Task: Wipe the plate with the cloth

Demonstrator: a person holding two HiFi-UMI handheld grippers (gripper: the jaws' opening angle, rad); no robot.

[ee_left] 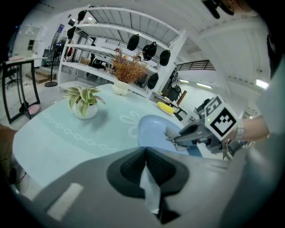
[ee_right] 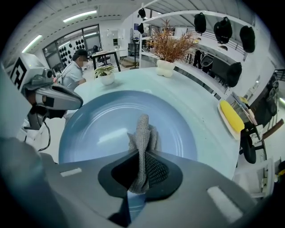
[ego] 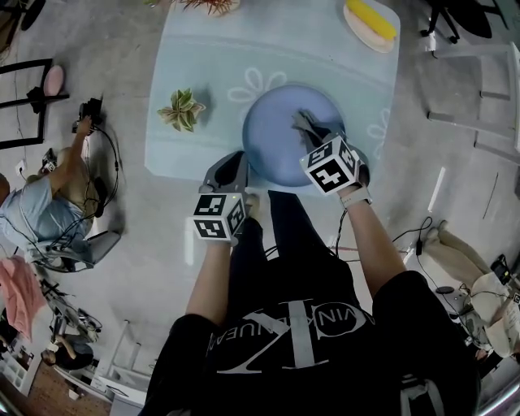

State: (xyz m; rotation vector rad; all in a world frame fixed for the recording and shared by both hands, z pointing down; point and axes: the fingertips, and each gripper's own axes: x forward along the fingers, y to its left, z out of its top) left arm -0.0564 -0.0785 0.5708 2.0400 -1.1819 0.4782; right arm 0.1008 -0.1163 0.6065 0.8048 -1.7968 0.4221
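A round blue plate (ego: 276, 142) lies on the pale glass table (ego: 187, 49), near its front edge. My right gripper (ego: 313, 134) reaches over the plate's right half and is shut on a grey knitted cloth (ee_right: 142, 133), which bunches up against the plate (ee_right: 102, 124). My left gripper (ego: 234, 165) sits at the plate's near left rim. In its own view the jaws (ee_left: 146, 151) are closed on a thin pale edge that looks like the plate's rim. The plate (ee_left: 153, 131) and the right gripper (ee_left: 178, 136) show just beyond.
A small potted plant (ego: 182, 110) stands left of the plate. A vase of dried stems (ee_right: 165, 67) is at the table's far edge. A yellow item on a pale dish (ego: 370, 20) lies far right. A person (ego: 49, 203) sits on the floor to the left.
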